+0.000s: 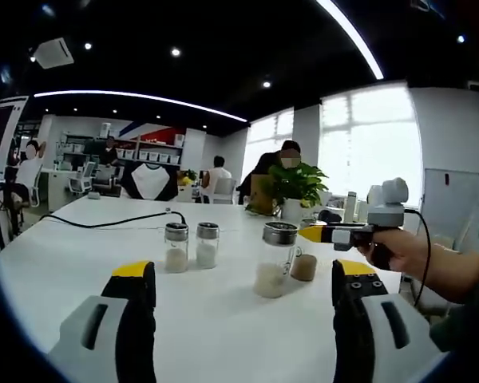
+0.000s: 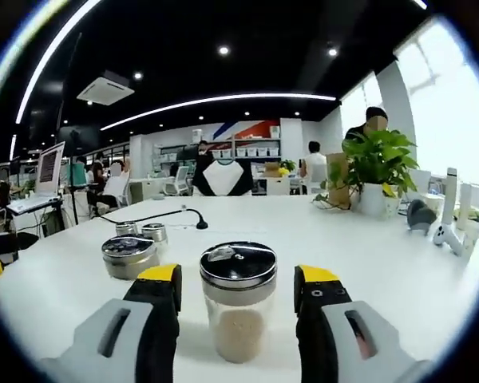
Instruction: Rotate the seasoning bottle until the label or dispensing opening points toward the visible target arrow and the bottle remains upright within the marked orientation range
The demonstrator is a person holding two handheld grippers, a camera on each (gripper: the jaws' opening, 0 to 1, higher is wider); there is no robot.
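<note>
Right hand-held gripper (image 2: 236, 297): we log its jaws apart, one on each side of the bottle (image 2: 239, 299), neither yet pressing the glass as far as we can tell. Left hand-held gripper (image 1: 243, 291): jaws apart, holding nothing, set back from the group.

Bottle: glass, steel cap, pale granules in the lower part; stands upright on the white worktop (image 2: 367, 247), long axis vertical. In the right gripper view it sits dead ahead, between the jaw tips. In the left gripper view we see it (image 1: 276, 259) ahead and slightly right, with the right hand-held gripper (image 1: 313, 233) reaching in from the right beside its cap.

Other items: a squat jar (image 2: 128, 255) just left of the bottle; two small shakers (image 1: 191, 246) side by side, further left; a black cable (image 1: 104, 221) behind; a potted plant (image 2: 375, 171) at the far edge.

We judge the right hand nearer and aligned; closing and twisting about the vertical axis is what remains. We cannot make out any target arrow.
</note>
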